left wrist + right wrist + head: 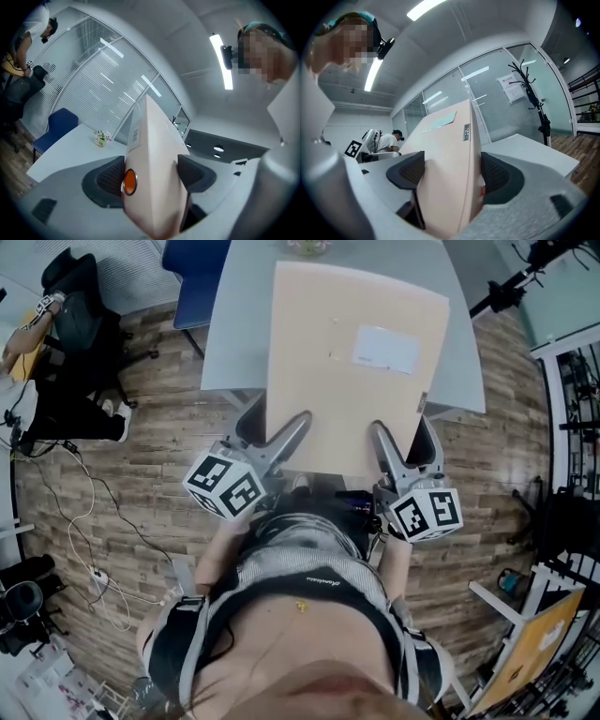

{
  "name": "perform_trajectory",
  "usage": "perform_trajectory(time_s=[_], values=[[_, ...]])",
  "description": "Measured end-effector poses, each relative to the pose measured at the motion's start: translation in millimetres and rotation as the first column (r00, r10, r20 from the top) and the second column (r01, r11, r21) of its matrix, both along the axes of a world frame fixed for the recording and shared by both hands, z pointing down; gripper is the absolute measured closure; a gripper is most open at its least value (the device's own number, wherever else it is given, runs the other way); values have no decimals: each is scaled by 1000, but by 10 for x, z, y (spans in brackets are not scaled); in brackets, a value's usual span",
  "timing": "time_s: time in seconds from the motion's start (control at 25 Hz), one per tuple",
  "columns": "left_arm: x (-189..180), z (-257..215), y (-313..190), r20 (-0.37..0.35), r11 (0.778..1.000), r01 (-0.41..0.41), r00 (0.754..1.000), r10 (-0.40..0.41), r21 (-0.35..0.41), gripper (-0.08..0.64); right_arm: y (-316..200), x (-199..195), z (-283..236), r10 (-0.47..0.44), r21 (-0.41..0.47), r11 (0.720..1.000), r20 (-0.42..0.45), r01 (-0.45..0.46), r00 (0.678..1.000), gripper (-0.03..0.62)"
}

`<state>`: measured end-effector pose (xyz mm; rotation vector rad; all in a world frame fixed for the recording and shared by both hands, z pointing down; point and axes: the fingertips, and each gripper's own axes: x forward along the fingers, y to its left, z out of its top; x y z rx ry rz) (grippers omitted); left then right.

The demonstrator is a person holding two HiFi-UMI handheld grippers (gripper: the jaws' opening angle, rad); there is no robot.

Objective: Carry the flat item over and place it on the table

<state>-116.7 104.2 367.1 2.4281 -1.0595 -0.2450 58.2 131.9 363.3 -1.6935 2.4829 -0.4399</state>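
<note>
1. Around the table: a blue chair [192, 273] stands at the far-left corner of the grey table [230, 334]. A small potted plant [309, 247] sits at the top's far edge, just beyond the flat box [347, 381].
2. Left of the table, on the wood floor [159, 427]: a seated person [23, 334], a black chair [89, 324] and loose cables [94, 521].
3. Right of the table: a dark stand [511, 287] and racks [572, 409], w/ a yellow board [539, 643] low right.
4. The right gripper view shows a coat stand [534, 103] by the glass wall, well beyond the table, and a 2nd person in a white shirt [386, 140] in the bkgd.
5. The beige box, w/ a white label [385, 349], lies lengthwise over the table's ctr. Its near end overhangs the near edge toward the holder. Whether it rests on the top can't be told.
6. The left gripper [281, 432] pinches the box's near-left part. Its dark pads [110, 177] press the cardboard on both sides, and an orange disc [130, 182] shows by the left one.
7. The right gripper [403, 442] clamps the near-right part, pads [499, 176] tight on the box.
8. Room: bare tabletop runs along both long sides of the box, wider on the left. The box's far edge is near the plant.
</note>
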Motion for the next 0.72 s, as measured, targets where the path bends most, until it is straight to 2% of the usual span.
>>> perform_trajectory(time_s=[0.24,0.72], values=[[48,-22,-246,-2,1000,24,1000,-24,5,210,-291,52,-19,-23,4,1000,-5,23,1000,227],[169,-194,-1046,2,995,91,996,-91,29,210,-1201,185,-172,-86,28,996,0,86,996,229]])
